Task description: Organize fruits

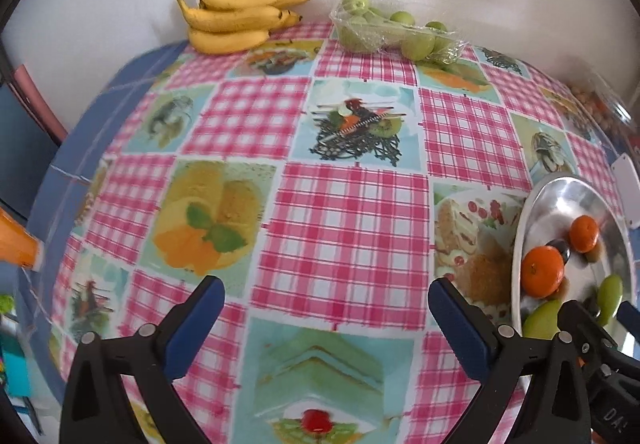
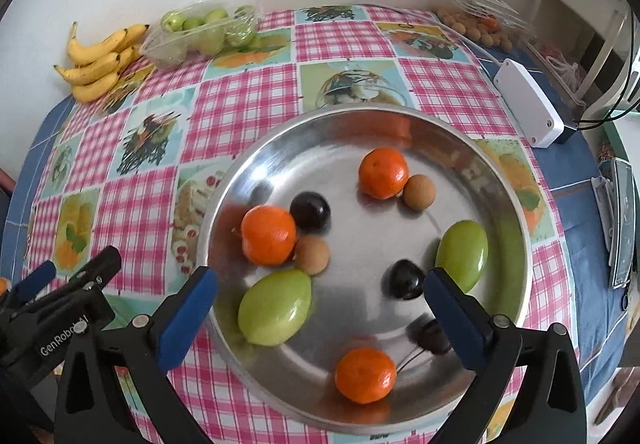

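Observation:
A round steel tray point(image 2: 504, 212) lies on the checked tablecloth and holds three mandarins point(image 2: 269, 235), two green fruits point(image 2: 276, 307), dark plums point(image 2: 310, 211) and two small brown fruits point(image 2: 419, 192). My right gripper point(image 2: 320, 304) is open and empty, hovering over the tray's near side. My left gripper point(image 1: 326, 308) is open and empty above the cloth, left of the tray point(image 1: 532, 212). A bunch of bananas point(image 1: 236, 14) and a clear punnet of green fruits point(image 1: 384, 30) sit at the far edge by the wall.
A white box point(image 2: 528, 108) with a cable lies right of the tray. A clear pack of small brown fruits point(image 2: 476, 24) sits at the far right corner. An orange object point(image 1: 16, 244) shows at the left edge. The table's blue rim point(image 1: 56, 172) curves on the left.

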Action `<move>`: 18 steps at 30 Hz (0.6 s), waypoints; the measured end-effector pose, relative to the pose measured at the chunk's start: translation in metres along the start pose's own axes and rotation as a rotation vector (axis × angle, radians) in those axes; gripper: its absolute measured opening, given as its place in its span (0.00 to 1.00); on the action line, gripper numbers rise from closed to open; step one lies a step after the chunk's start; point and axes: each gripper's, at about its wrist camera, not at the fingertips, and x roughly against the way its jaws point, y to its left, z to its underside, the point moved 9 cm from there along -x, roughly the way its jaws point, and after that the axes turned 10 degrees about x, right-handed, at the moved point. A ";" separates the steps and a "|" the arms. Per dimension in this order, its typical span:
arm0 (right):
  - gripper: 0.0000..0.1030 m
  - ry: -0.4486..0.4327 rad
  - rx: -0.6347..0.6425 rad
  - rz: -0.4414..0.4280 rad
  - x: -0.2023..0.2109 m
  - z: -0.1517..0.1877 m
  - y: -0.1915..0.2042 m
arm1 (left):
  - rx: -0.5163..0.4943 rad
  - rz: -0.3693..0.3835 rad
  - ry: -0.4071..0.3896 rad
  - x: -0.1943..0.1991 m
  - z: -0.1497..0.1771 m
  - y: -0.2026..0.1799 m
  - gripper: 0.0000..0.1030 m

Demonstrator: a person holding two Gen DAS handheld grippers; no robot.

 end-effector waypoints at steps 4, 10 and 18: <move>1.00 -0.015 -0.002 0.004 0.008 0.003 0.003 | -0.030 -0.022 -0.058 0.013 -0.005 0.006 1.00; 1.00 -0.034 -0.028 -0.014 0.019 0.010 0.008 | -0.039 -0.036 -0.104 0.027 -0.006 0.019 1.00; 1.00 -0.040 -0.033 -0.008 0.031 0.024 0.010 | -0.040 -0.120 -0.144 0.045 0.003 0.034 1.00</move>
